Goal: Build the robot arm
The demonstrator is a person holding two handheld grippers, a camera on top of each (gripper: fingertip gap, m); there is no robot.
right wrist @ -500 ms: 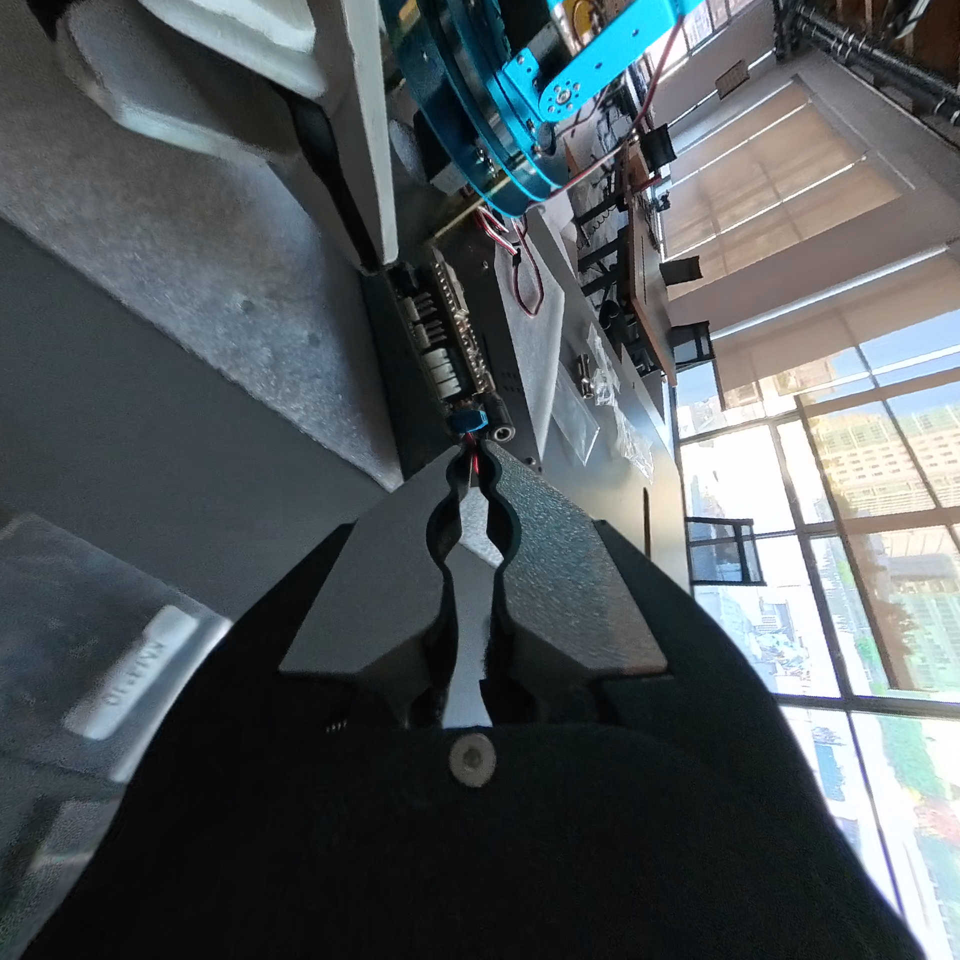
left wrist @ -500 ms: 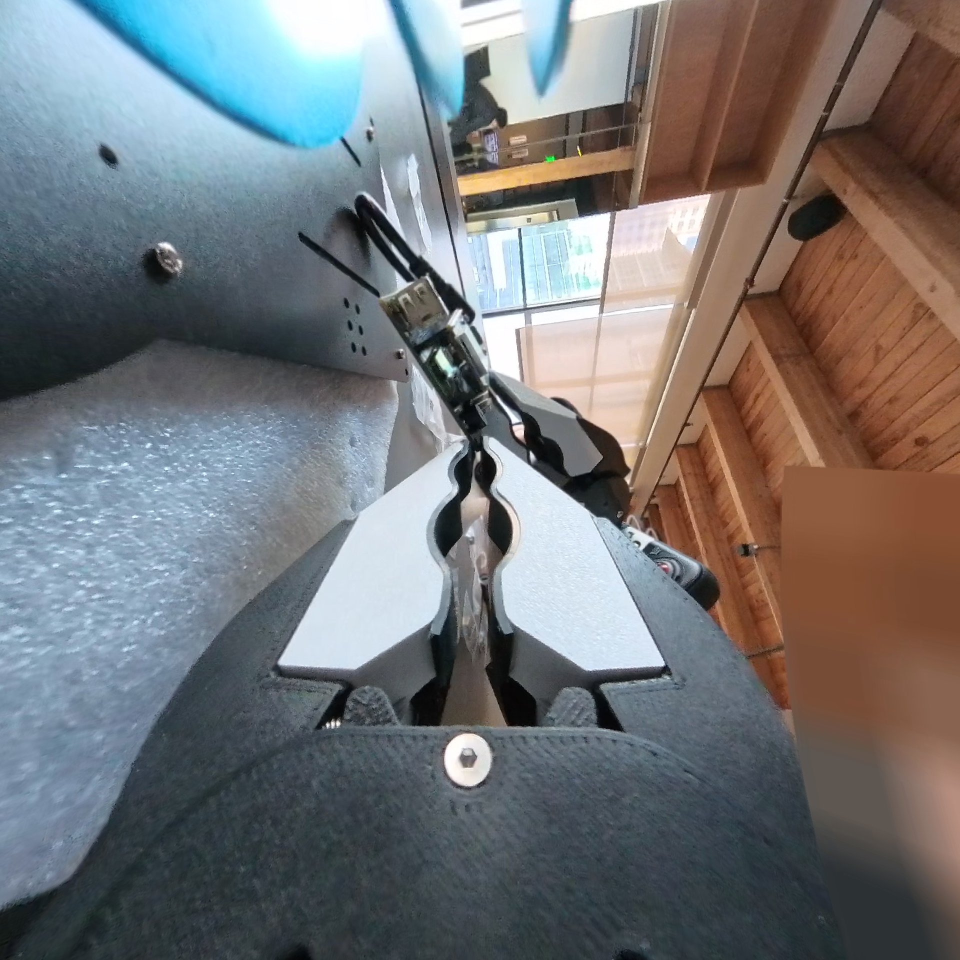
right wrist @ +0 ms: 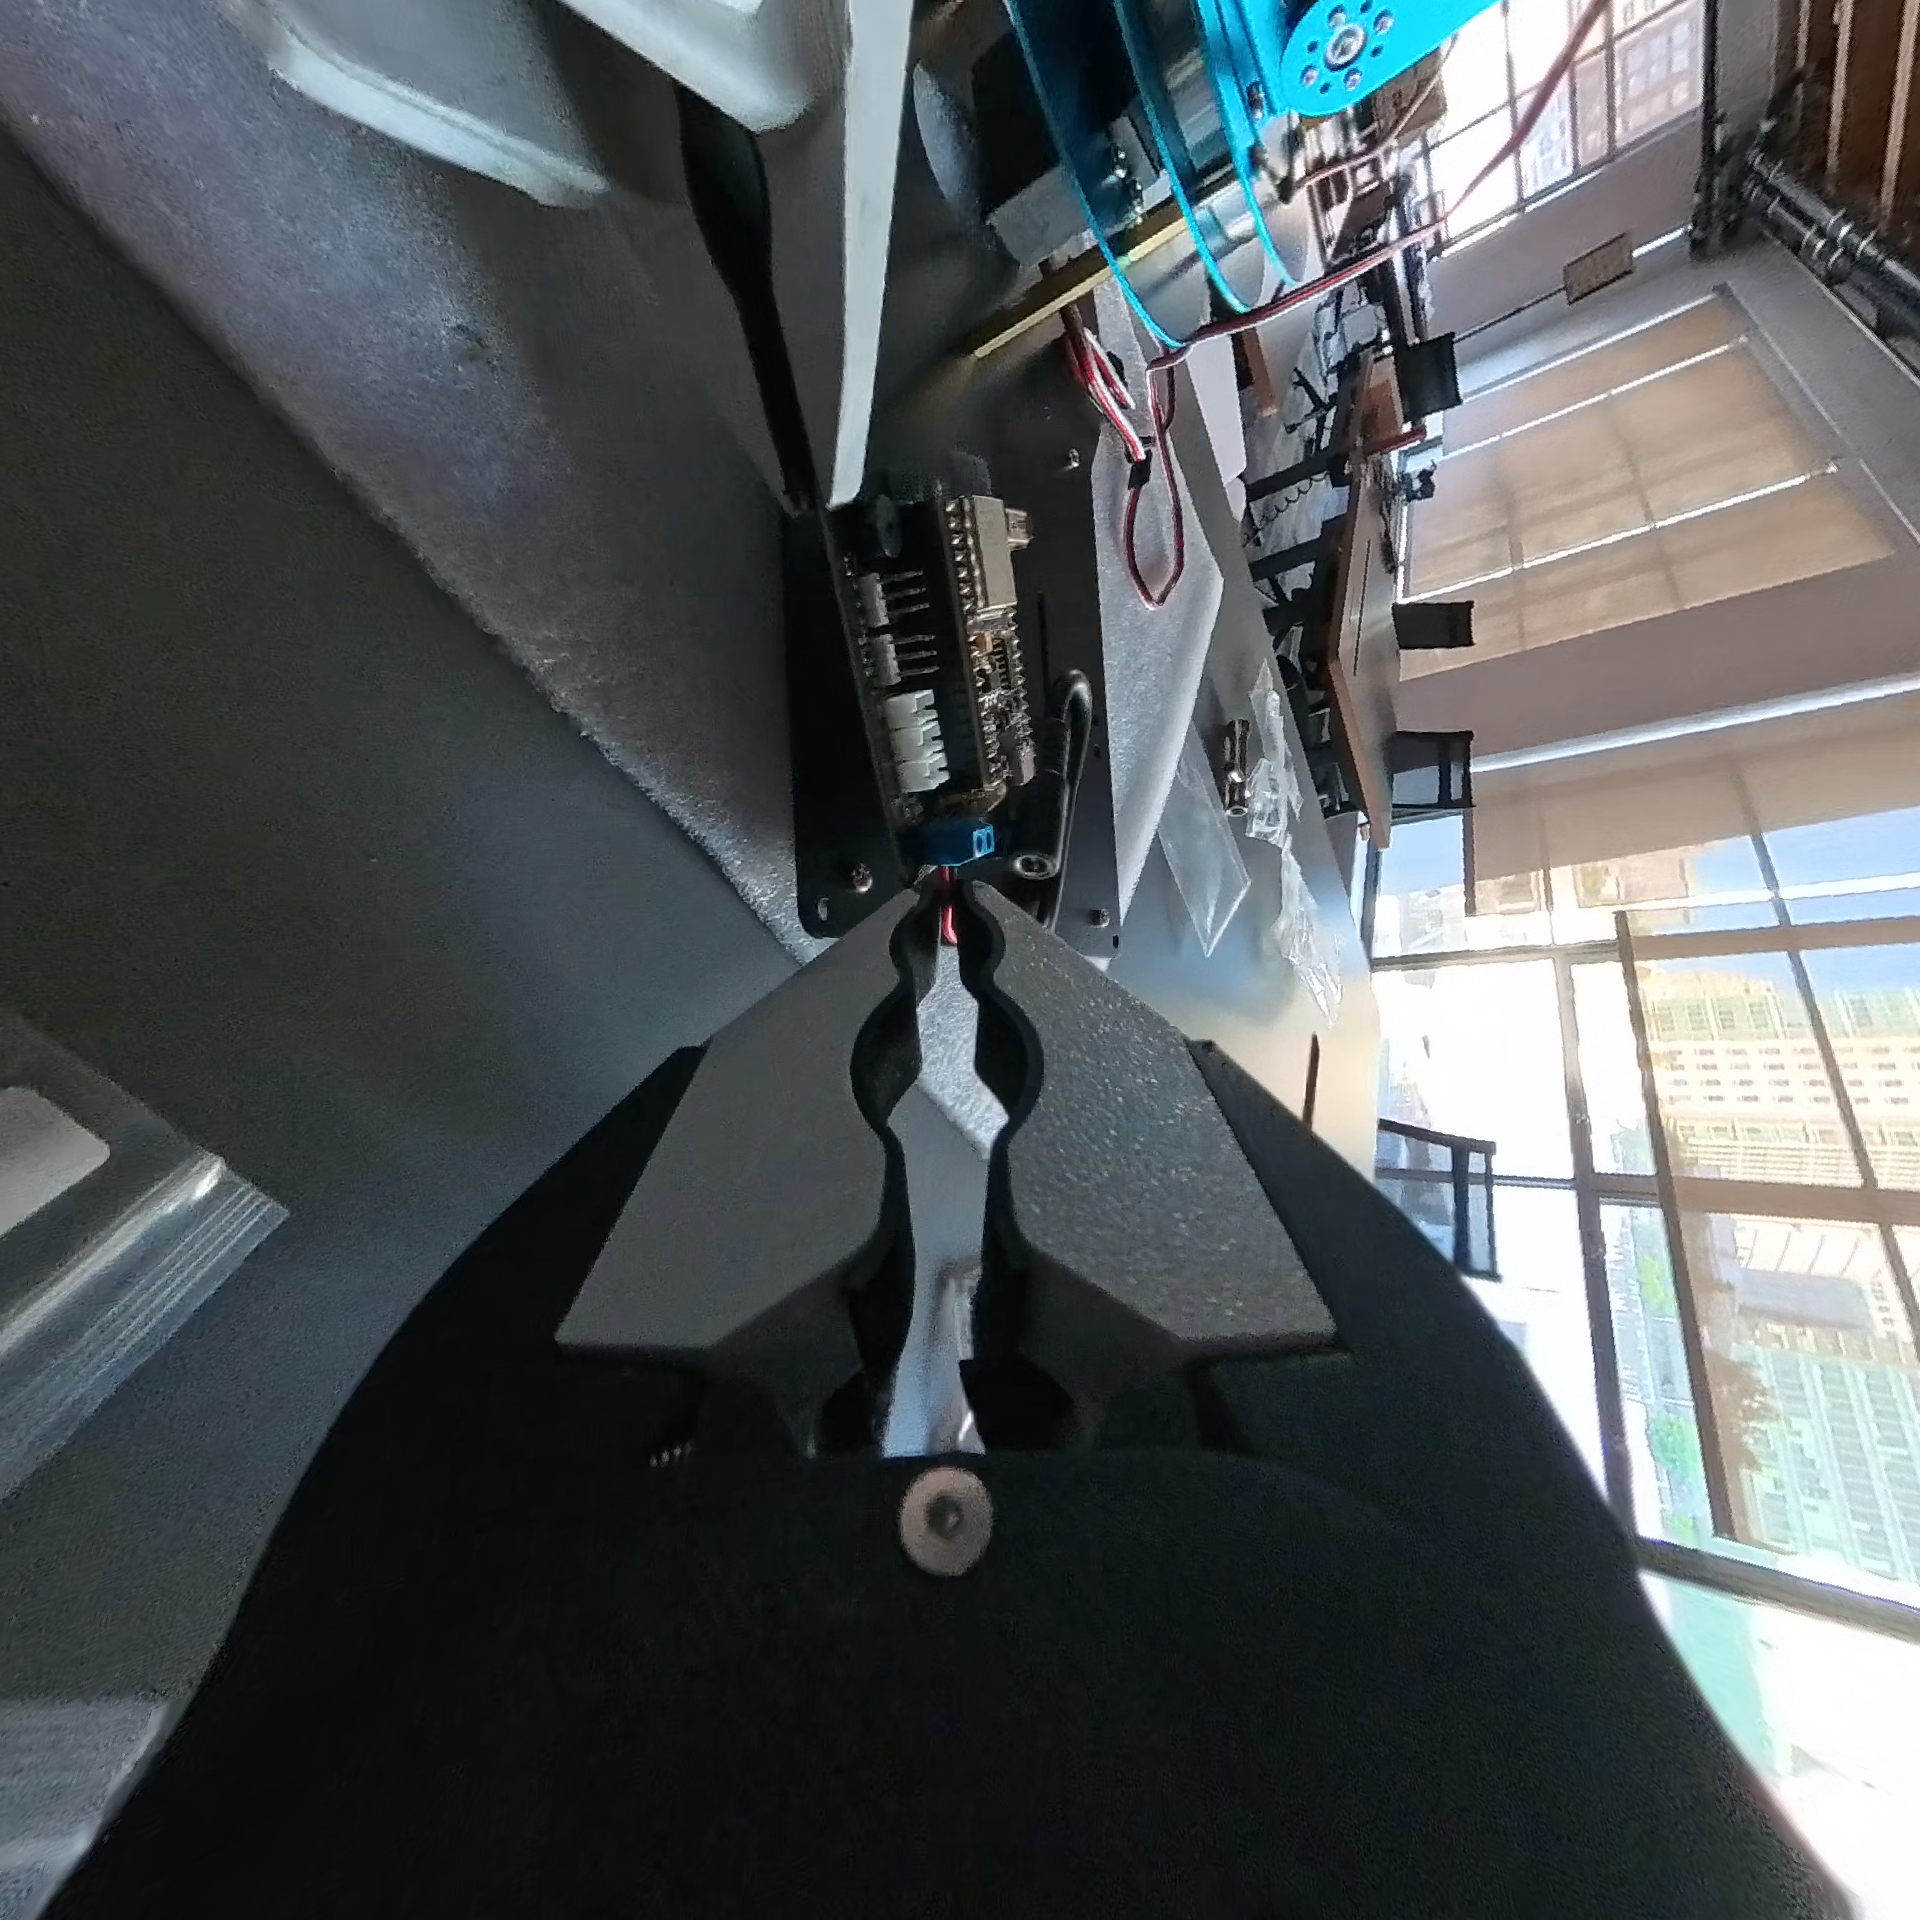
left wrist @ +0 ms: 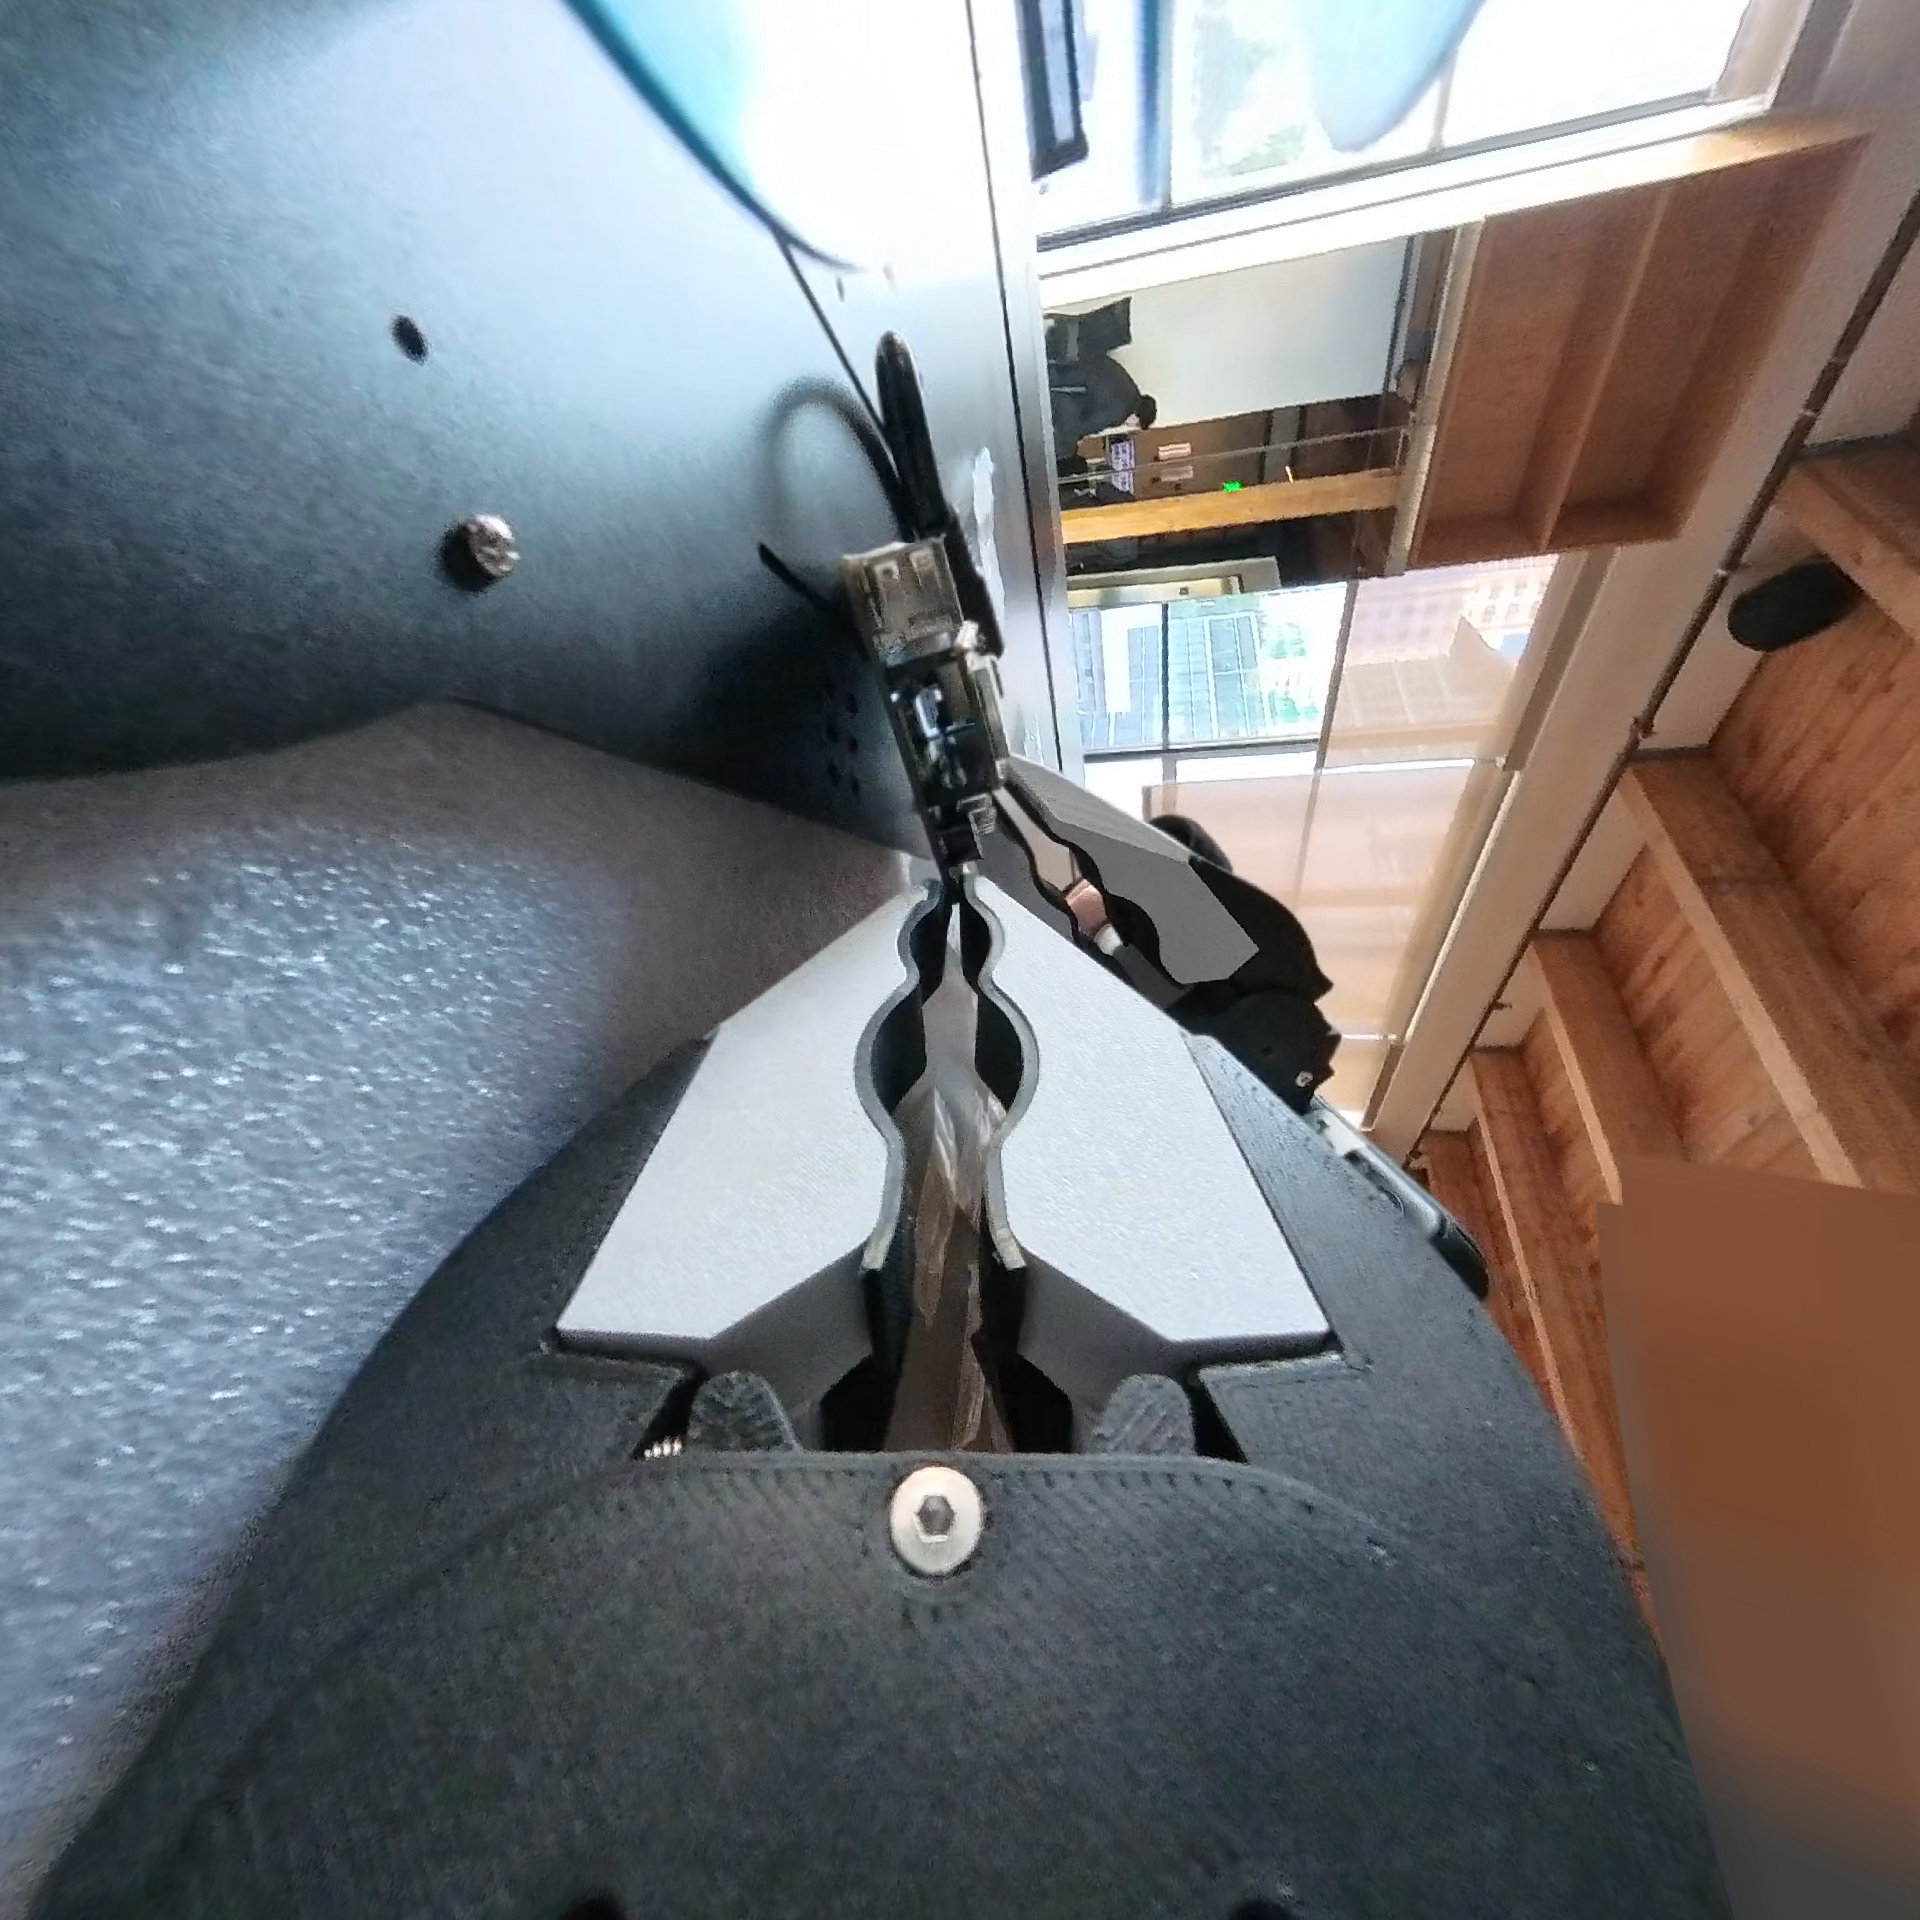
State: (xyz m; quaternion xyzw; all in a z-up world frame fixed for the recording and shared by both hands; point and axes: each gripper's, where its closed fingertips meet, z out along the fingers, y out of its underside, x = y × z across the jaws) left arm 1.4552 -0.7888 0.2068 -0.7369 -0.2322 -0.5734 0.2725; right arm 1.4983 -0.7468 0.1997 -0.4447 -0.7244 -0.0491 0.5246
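My left gripper point(left wrist: 958, 883) is shut on the lower edge of a small circuit board point(left wrist: 935, 675) with a metal USB socket, held upright against a black metal plate point(left wrist: 416, 468). A black cable point(left wrist: 909, 436) loops from the board's top. My right gripper point(right wrist: 948, 902) is shut on thin red and black wires point(right wrist: 948, 916) that run into a blue terminal block point(right wrist: 961, 840) on a controller board point(right wrist: 935, 665). The right gripper also shows in the left wrist view point(left wrist: 1153, 894), just behind the small board.
Grey foam sheet point(left wrist: 312, 987) lies under the plate. A blue metal robot part point(right wrist: 1195, 156) with red-white servo wires point(right wrist: 1153, 499) stands past the controller board. Clear bags of small hardware point(right wrist: 1268, 790) lie beyond. A clear plastic box point(right wrist: 94, 1247) is at the near left. The tips of one gripper are about 7 cm away from the tips of the other.
Both views have swung a little. The small USB board now stands more upright in the left grip. More of the controller board shows in the right view. Both grips are unchanged.
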